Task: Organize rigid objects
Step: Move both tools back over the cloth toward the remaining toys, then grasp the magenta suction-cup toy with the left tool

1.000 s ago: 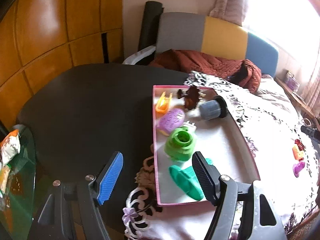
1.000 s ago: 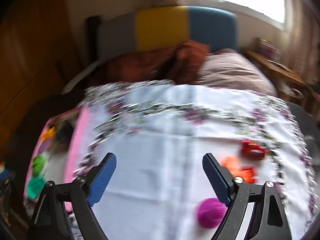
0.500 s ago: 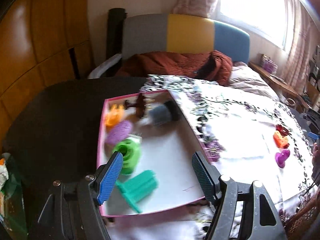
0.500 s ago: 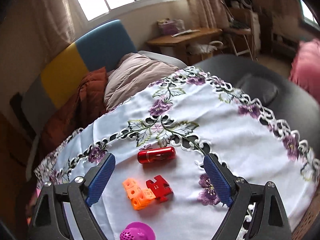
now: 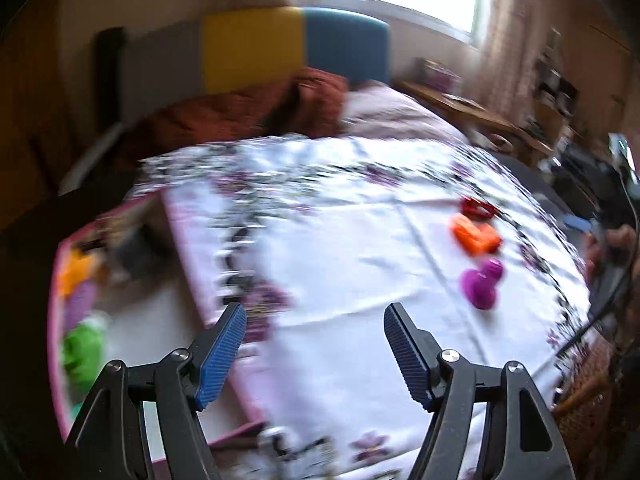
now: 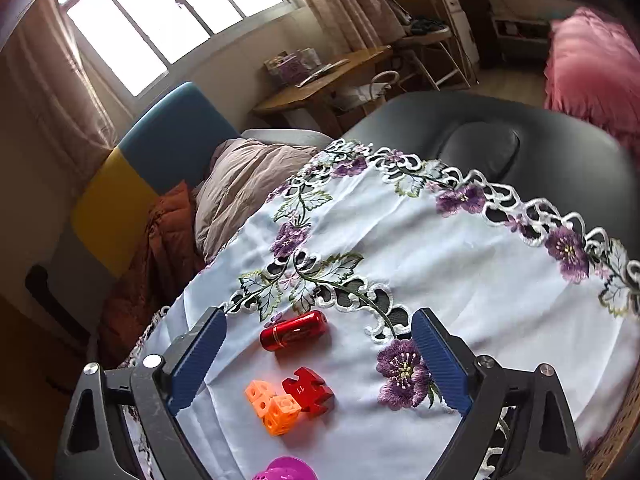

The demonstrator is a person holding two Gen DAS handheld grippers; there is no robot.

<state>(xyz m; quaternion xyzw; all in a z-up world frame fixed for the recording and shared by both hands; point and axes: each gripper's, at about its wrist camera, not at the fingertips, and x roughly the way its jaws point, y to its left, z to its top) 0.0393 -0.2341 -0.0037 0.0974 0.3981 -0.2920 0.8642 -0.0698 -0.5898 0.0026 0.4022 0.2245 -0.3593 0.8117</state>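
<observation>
On the white embroidered cloth (image 6: 460,264) lie four small hard pieces, close together. A glossy red capsule (image 6: 294,330) lies on its side. Just nearer sit an orange block (image 6: 273,406) of joined cubes with round holes and a red notched block (image 6: 308,391), the two touching. A magenta piece (image 6: 286,470) is cut off by the bottom edge in the right wrist view; from the left it shows as a rounded, knobbed shape (image 5: 482,284).

The right gripper (image 6: 318,356) hovers over the capsule and blocks, its jaws opening, pads off everything. The left gripper (image 5: 314,350) stands with jaws wide apart over bare cloth, nothing between them.

The left view is smeared by blur: the pink tray (image 5: 188,240) at the left holds green, orange and purple shapes I cannot make out.

The red block bears small digits, seemingly "11".
</observation>
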